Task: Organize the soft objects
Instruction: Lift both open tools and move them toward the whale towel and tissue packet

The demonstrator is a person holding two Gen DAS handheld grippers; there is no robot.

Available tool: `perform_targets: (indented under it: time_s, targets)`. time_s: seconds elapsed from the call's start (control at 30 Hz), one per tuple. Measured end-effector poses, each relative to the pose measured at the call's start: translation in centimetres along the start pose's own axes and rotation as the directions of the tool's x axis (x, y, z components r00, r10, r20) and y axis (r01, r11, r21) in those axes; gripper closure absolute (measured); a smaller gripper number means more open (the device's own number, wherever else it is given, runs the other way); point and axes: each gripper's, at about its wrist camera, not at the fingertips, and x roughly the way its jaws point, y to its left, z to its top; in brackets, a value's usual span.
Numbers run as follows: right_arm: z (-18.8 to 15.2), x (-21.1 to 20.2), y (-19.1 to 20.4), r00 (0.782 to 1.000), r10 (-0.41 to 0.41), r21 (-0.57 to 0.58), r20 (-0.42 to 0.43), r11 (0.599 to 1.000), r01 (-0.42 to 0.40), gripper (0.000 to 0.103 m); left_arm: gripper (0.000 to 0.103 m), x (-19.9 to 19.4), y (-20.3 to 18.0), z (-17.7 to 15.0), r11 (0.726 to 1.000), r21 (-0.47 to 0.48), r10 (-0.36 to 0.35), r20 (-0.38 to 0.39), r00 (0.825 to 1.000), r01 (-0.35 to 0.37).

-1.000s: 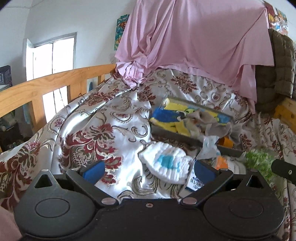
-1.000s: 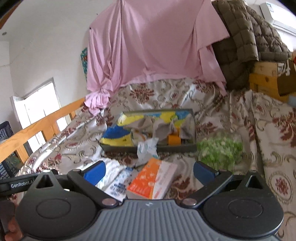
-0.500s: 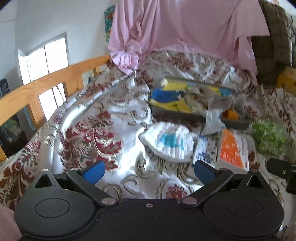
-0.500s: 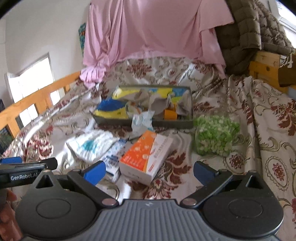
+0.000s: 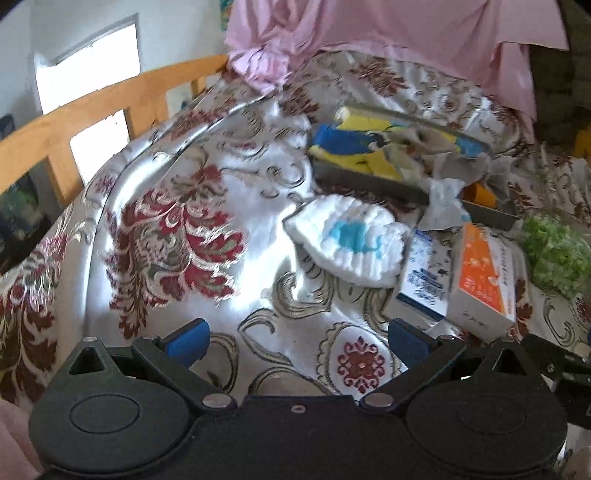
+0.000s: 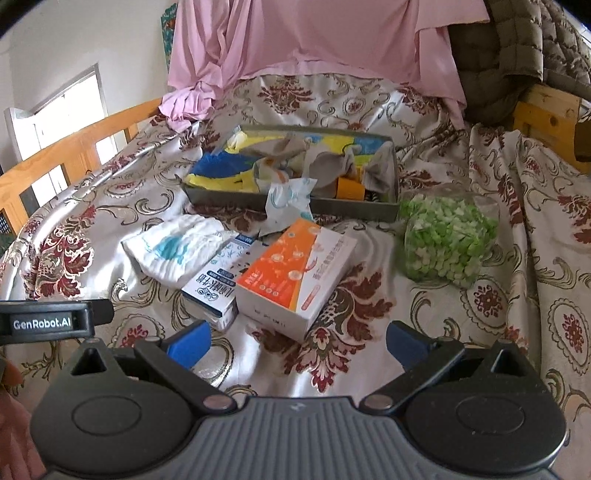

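Observation:
A white folded cloth with a blue print point(image 5: 349, 240) point(image 6: 175, 249) lies on the patterned bedspread. Beside it lie a blue-and-white box point(image 5: 424, 275) point(image 6: 221, 280), an orange-and-white box point(image 5: 482, 275) point(image 6: 295, 273) and a clear bag of green pieces point(image 5: 557, 254) point(image 6: 447, 240). A grey tray point(image 6: 295, 203) point(image 5: 362, 177) behind them holds yellow, blue and grey cloths; a crumpled white packet point(image 6: 288, 203) hangs over its front edge. My left gripper point(image 5: 297, 341) is open and empty, short of the white cloth. My right gripper point(image 6: 297, 339) is open and empty, just short of the orange box.
A wooden bed rail point(image 5: 110, 107) point(image 6: 74, 151) runs along the left. A pink sheet point(image 6: 314, 40) point(image 5: 388, 33) hangs at the back. A brown quilt point(image 6: 517, 55) and a wooden box point(image 6: 546, 114) sit at the back right. The left gripper's side point(image 6: 48, 321) shows at the right wrist view's left edge.
Both grippers have pulled back and tilted down toward the bedspread, so the boxes, cloth and bag show more fully. Both stay open. Nothing on the bed has moved.

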Motion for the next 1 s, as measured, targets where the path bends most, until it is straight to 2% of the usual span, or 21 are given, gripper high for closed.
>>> perform_targets:
  time_s: [0.3,0.47,0.67,0.83,1.0]
  targets:
    - [0.0,0.1,0.0,1.000,0.027,0.009,-0.010,1.000,-0.027,0.000,0.001,0.1,0.7,0.3,0.998,-0.062,0.014,-0.019,1.000,-0.015]
    - [0.1,0.2,0.2,0.999,0.037,0.013,-0.008,0.999,-0.037,0.000,0.001,-0.5,0.7,0.5,0.997,-0.057,0.049,0.010,0.999,-0.049]
    - [0.6,0.5,0.1,0.998,0.064,0.011,-0.022,0.998,-0.064,0.000,0.001,-1.0,0.5,1.5,0.998,-0.022,0.059,0.053,0.997,-0.057]
    - [2.0,1.7,0.3,0.999,0.053,-0.042,-0.010,0.998,-0.053,0.000,0.001,0.7,0.3,3.2,0.997,0.061,0.048,0.037,0.998,-0.051]
    - [3.3,3.1,-0.2,0.999,0.036,-0.076,0.024,0.997,-0.034,0.000,0.001,2.8,0.4,5.3,0.995,0.092,0.022,0.021,1.000,-0.024]
